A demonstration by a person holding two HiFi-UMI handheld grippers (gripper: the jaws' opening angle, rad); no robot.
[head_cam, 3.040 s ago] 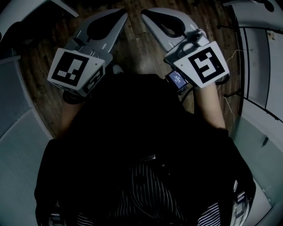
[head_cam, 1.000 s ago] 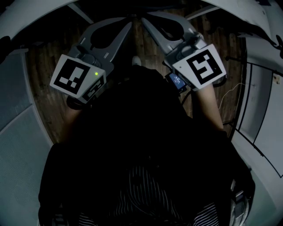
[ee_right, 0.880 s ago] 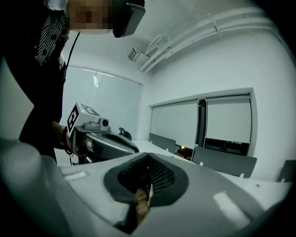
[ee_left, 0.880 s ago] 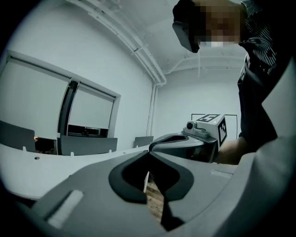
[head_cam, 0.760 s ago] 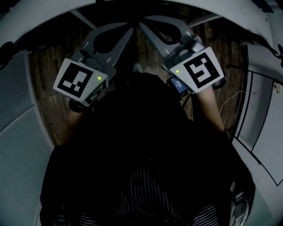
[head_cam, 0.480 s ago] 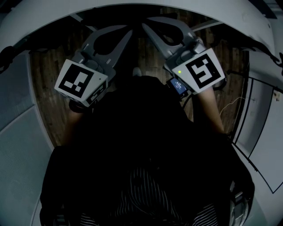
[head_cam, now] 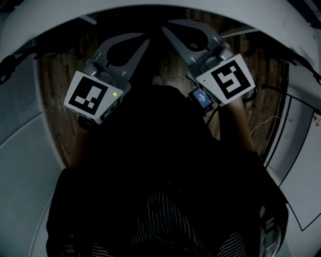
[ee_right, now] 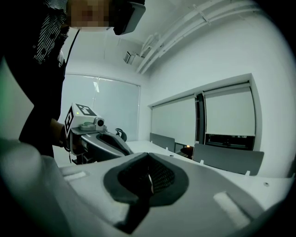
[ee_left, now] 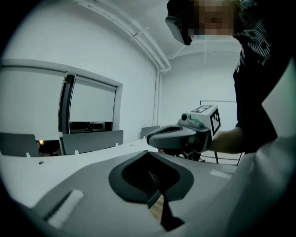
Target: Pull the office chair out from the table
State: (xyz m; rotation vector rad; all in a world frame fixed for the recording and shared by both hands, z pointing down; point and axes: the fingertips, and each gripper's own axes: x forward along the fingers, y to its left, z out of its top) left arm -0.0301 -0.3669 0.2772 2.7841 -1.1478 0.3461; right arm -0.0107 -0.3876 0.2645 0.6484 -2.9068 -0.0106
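Hardly begun. Left gripper (head_cam: 140,50) and right gripper (head_cam: 170,35) both closed tight and empty, side by side near the far table (head_cam: 261,15). Chair not clearly visible, possibly under it; gripping and pulling remain.

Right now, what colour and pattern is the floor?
The floor is brown wooden planking with a visible grain, and it shows best in the head view.
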